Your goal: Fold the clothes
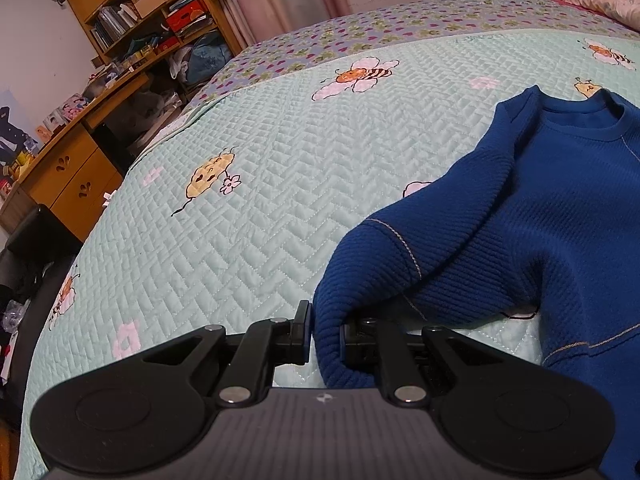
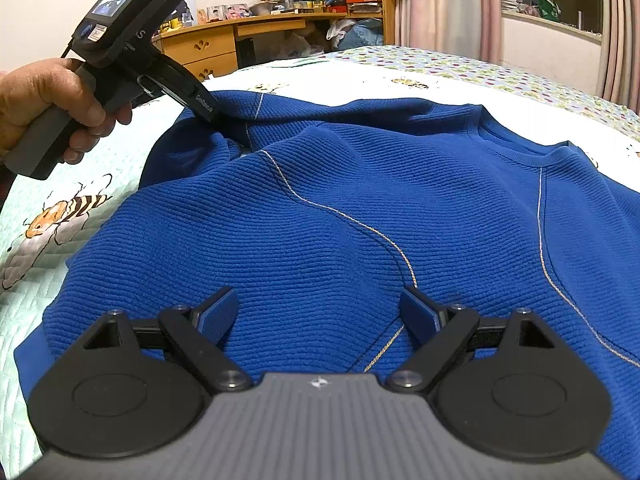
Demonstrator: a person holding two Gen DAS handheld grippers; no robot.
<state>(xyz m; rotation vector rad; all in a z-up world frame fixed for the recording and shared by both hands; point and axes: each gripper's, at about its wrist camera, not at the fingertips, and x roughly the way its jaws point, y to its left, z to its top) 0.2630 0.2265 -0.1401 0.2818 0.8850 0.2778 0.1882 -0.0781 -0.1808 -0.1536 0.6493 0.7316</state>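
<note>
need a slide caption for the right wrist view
Open right hand-held gripper hovers over a blue sweater on the bed while the left hand-held gripper pinches its sleeve.

We see a bed [image 1: 280, 184] covered by a pale green quilted bedspread [image 1: 248, 240] printed with bees and small flowers, with a heart-patterned border along its far edge. A blue ribbed sweater [image 2: 320, 220] lies rumpled on it, neckline toward the far side, one sleeve lifted.

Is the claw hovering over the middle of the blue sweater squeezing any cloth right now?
No, the right claw stands wide open above the blue sweater, with nothing pinched between its fingers.
</note>
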